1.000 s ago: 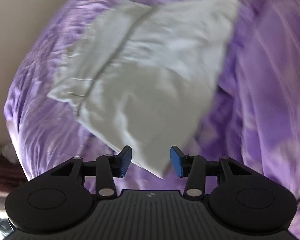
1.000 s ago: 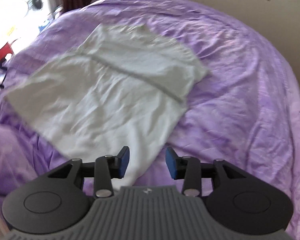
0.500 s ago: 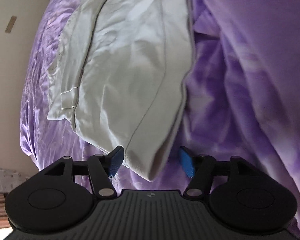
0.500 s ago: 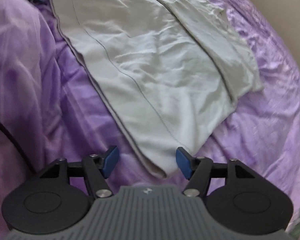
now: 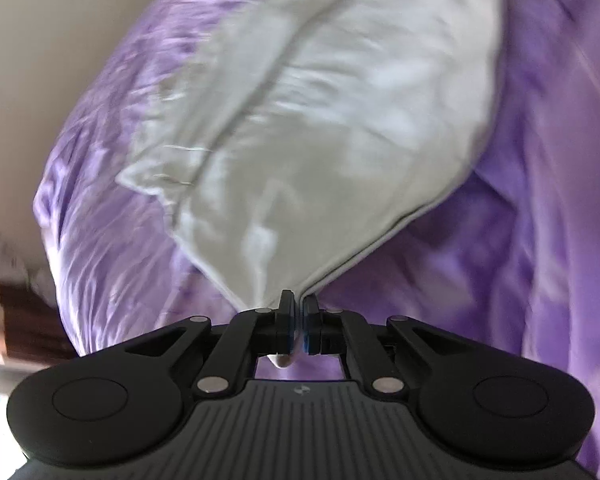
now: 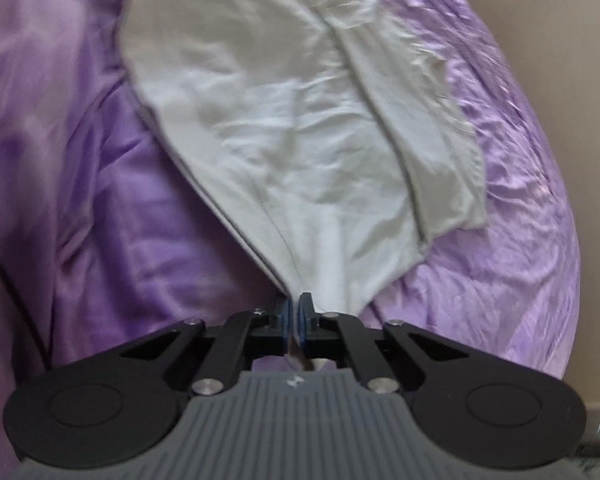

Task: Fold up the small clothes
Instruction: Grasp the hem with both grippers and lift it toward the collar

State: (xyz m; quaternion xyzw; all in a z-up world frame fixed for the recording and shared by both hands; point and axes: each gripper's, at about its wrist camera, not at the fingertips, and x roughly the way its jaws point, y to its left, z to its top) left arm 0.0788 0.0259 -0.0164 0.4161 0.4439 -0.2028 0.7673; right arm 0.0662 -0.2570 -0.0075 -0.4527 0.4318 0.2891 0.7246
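Both grippers, left (image 5: 299,312) and right (image 6: 294,312), clamping near corners of white shirt (image 5: 340,128) lying on purple bedspread (image 5: 540,200). Guessing holding both corners so hem is lifting evenly for next fold.

Soft daylight fills both views, with no hard shadows. The left wrist view is smeared by motion blur across the white garment (image 5: 320,128) and purple bedspread (image 5: 540,200); the right wrist view is sharper. Fisheye bending curves the bed's edges, and the corners go dark.
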